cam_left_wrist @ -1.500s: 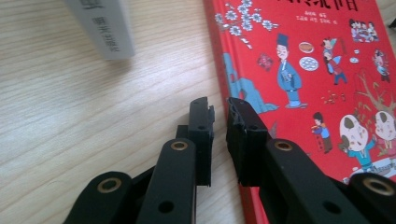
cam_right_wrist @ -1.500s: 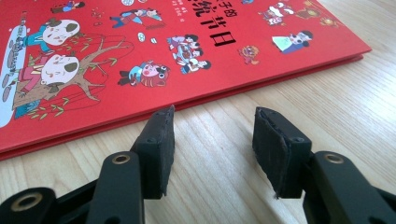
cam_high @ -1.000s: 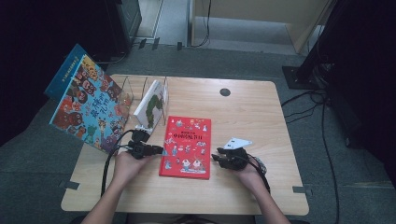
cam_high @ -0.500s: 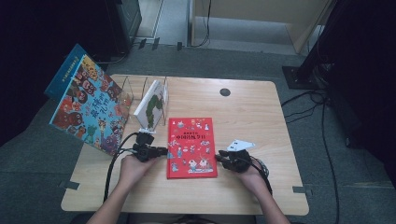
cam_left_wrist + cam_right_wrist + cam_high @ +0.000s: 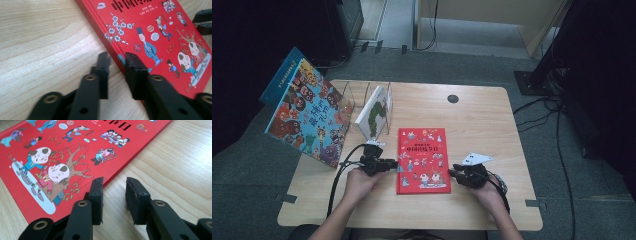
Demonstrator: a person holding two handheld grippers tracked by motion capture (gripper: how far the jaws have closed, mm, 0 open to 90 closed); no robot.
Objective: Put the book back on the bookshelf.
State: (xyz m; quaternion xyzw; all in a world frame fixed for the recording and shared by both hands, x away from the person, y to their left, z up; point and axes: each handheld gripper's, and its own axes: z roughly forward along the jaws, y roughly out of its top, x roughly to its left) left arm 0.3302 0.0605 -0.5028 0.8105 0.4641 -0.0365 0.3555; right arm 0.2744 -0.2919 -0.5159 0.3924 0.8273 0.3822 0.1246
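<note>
Left tool (image 5: 393,162): I have it low on the bench at the red book's left edge; in the left gripper view (image 5: 116,65) the jaws stand a little apart astride that edge, one over the wood, one over the cover. They have just been opening; the pads are not pressing on the cover.
Right tool (image 5: 453,173): at the book's lower right corner; in the right gripper view (image 5: 114,185) the jaws are spread, one at the book's edge, one over bare wood, with nothing pinched. Jaws closed, then eased open again.
Red book (image 5: 423,159): lies flat, cover up, at the near middle of the bench, between my two tools.
Bench (image 5: 482,120): pale wood grain, a dark round grommet (image 5: 453,98) near the far edge.
Wire rack (image 5: 362,97): far left of the bench, a white book (image 5: 374,112) leaning in it.
Large picture book (image 5: 307,116): stands tilted off the bench's left edge.
Room: grey floor, dark cabinet far left, cables (image 5: 557,125) on the right.
Change: the red book sits slightly further right than a second ago; both hands have hardly shifted.
</note>
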